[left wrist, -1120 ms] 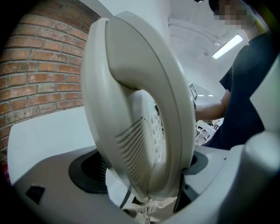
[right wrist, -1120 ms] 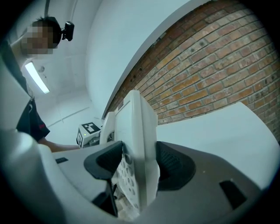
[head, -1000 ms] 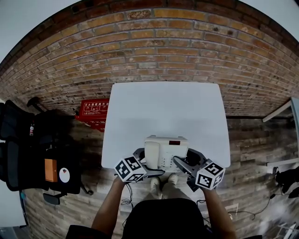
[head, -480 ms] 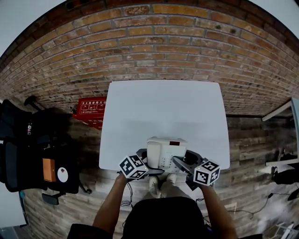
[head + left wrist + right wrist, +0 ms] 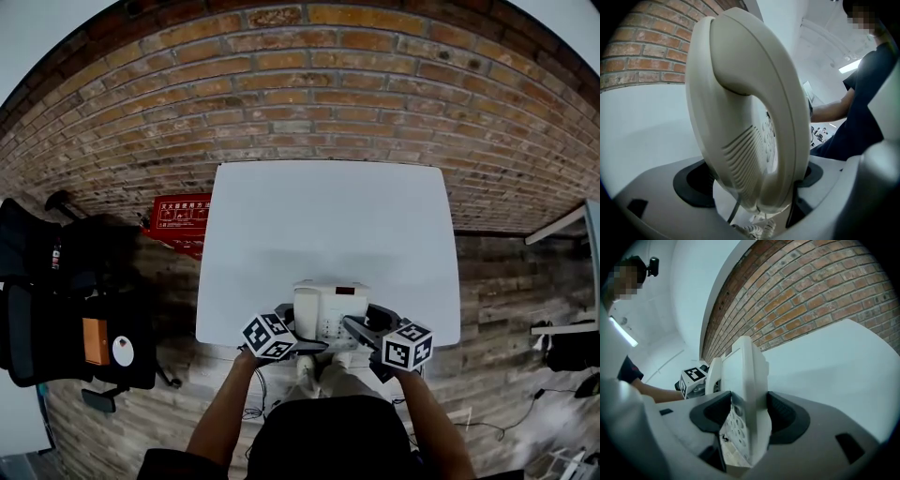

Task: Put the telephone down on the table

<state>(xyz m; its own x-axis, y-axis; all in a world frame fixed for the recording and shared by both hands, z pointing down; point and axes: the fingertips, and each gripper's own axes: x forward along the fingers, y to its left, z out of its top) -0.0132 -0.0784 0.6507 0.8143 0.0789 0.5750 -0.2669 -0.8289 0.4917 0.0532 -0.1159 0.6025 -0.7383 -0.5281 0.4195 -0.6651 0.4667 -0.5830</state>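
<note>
While the person stands at the near edge of the white table (image 5: 328, 216), a black chair (image 5: 56, 309) sits far off to the left on the floor. A red box (image 5: 183, 222) lies just beside the table's left side, close to the brick wall (image 5: 328, 84). Next comes the left gripper (image 5: 298, 330), held out in front of the person's left arm. Its two jaws are squeezed onto the handset (image 5: 745, 108) on the left side of the telephone (image 5: 328, 309), one dark pad on each side of it. A curly cord (image 5: 757, 229) hangs down under the handset, and the phone's round keys show just behind it. The telephone is pale and boxy, and it sits at the near edge of the table, right in the middle. I cannot tell if its bottom is touching the table top. On the right, the right gripper (image 5: 364, 326) has its jaws pinched on the right edge of the telephone's body, and both pads press against it. Past that gripper the rest of the table top is bare and white all the way to the brick wall.
</note>
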